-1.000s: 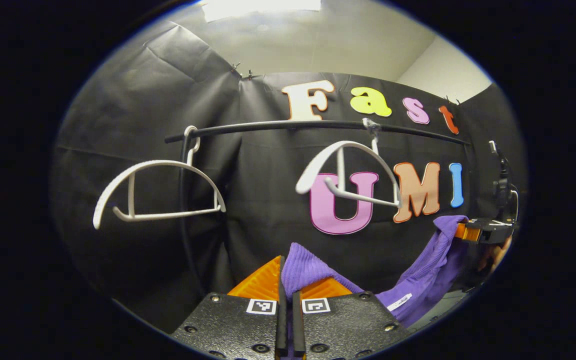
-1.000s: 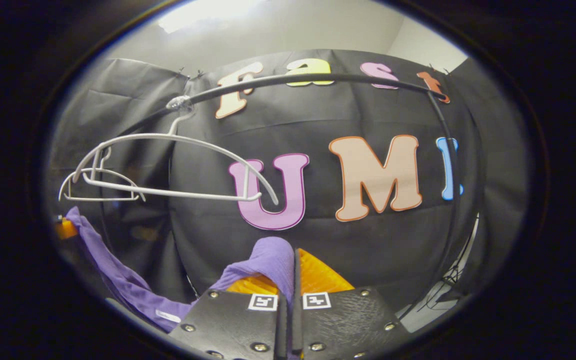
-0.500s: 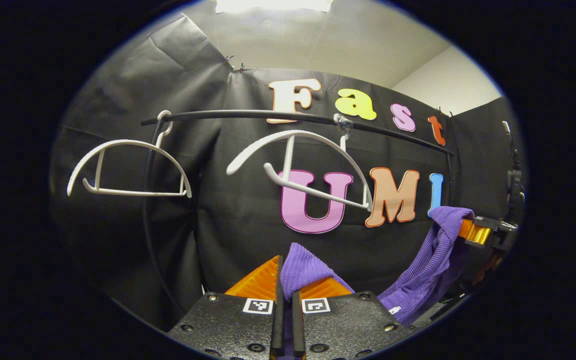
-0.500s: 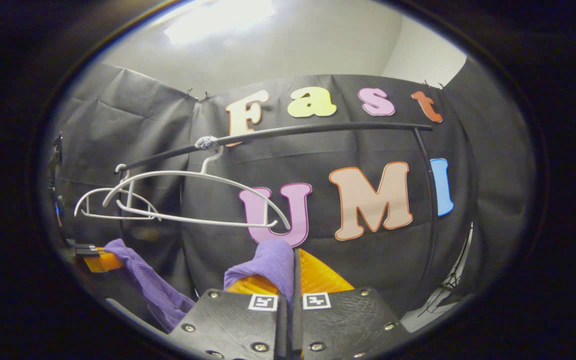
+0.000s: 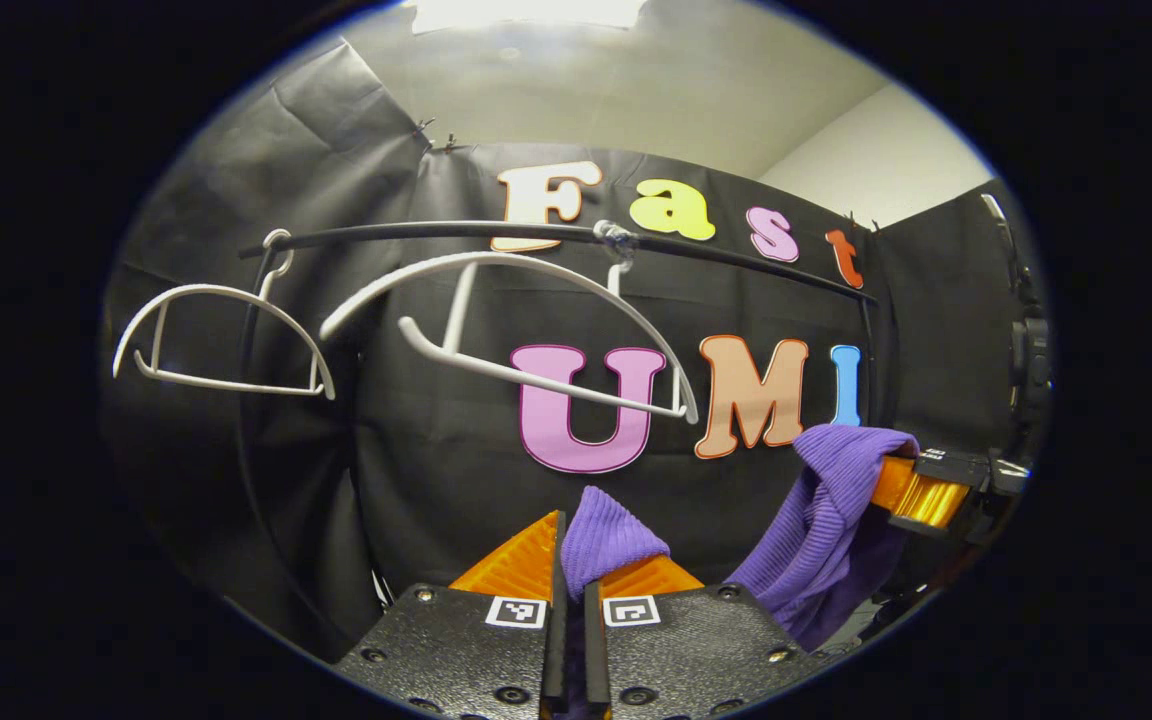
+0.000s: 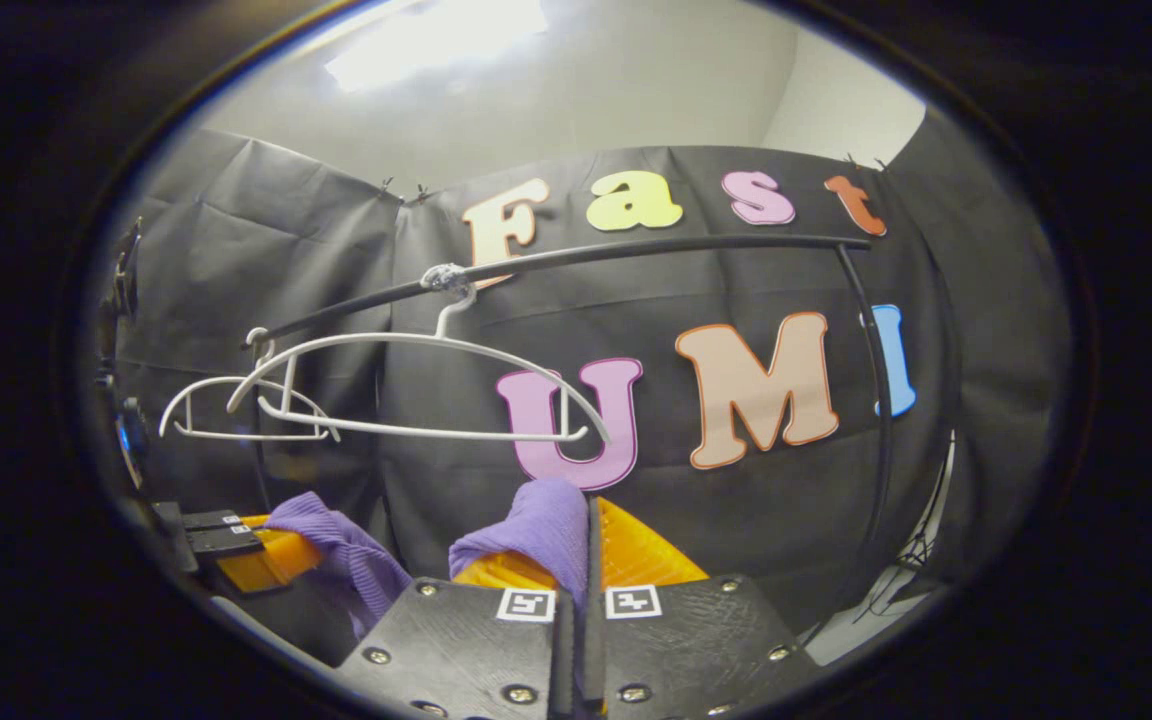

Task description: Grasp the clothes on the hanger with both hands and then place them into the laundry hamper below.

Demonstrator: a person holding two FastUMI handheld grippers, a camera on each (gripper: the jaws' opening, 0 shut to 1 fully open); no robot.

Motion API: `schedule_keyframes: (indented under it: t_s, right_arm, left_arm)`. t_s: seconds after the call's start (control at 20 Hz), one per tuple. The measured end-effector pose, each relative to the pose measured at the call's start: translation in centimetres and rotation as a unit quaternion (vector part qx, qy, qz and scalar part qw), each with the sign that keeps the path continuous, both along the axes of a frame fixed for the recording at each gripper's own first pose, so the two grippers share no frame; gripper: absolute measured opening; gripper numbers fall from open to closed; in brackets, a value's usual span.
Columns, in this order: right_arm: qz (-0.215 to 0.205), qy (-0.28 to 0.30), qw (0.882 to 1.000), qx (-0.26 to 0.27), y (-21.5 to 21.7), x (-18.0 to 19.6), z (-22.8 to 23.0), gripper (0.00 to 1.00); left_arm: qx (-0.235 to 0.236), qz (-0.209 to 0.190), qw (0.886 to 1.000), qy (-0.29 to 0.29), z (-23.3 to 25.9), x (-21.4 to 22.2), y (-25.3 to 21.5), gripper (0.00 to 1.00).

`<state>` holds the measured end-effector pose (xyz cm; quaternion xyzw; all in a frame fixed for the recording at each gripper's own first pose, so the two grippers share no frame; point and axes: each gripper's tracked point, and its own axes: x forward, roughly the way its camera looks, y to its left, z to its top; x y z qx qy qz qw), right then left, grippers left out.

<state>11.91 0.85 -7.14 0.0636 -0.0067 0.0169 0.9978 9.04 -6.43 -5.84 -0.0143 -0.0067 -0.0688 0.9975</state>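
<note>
A purple ribbed garment [image 5: 821, 530] hangs between my two grippers, off the hanger. My left gripper [image 5: 570, 545] is shut on one bunched end of the garment [image 5: 601, 535]. In the left gripper view the right gripper [image 5: 921, 490] holds the other end at the right edge. My right gripper [image 6: 586, 535] is shut on a fold of the purple garment [image 6: 536, 525]. At the lower left of the right gripper view, the left gripper [image 6: 251, 555] grips more of the cloth. The bare white hanger [image 5: 506, 330] hangs tilted on the black rail [image 5: 556, 232] above.
A second bare white hanger [image 5: 221, 335] hangs at the rail's left end; both hangers [image 6: 416, 390] overlap in the right gripper view. The rail's black upright [image 6: 876, 400] drops at the right. Black cloth walls the booth behind.
Both grippers have drawn closer together with the garment, which now sags in a tighter bunch between them. The emptied hanger has swung and sits tilted on the rail.
</note>
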Motion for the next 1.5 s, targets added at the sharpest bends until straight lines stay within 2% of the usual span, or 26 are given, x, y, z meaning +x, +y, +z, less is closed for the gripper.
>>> schedule_keyframes:
  t_s: [0.25,0.55,0.8,1.0,1.1,1.3,1.5]
  right_arm:
    - [-0.017,0.024,0.999,0.019,-1.1,1.2,-4.3,0.04]
    - [-0.049,0.052,0.997,0.031,-3.2,2.4,-11.5,0.04]
    - [-0.064,0.098,0.991,0.064,-4.7,3.4,-20.7,0.04]
    - [-0.09,0.129,0.983,0.091,-6.2,2.8,-28.5,0.04]
    - [-0.105,0.166,0.977,0.085,-6.8,2.1,-33.1,0.04]
    - [-0.092,0.237,0.966,0.036,-6.3,1.4,-41.0,0.05]
    - [-0.095,0.308,0.947,0.0,-6.0,-1.0,-48.6,0.04]
  left_arm:
    - [0.001,-0.006,1.0,0.012,-3.4,1.6,-1.7,0.07]
    - [0.001,-0.021,0.999,0.042,-10.5,3.9,-3.8,0.07]
    - [-0.003,-0.03,0.996,0.08,-18.1,5.5,-5.7,0.07]
    - [0.015,-0.033,0.992,0.122,-25.3,6.2,-6.6,0.07]
    - [0.031,-0.035,0.988,0.149,-28.7,6.0,-6.6,0.07]
    - [0.035,-0.037,0.98,0.194,-35.2,5.7,-6.4,0.07]
    - [0.048,-0.032,0.961,0.272,-43.4,4.3,-5.3,0.07]
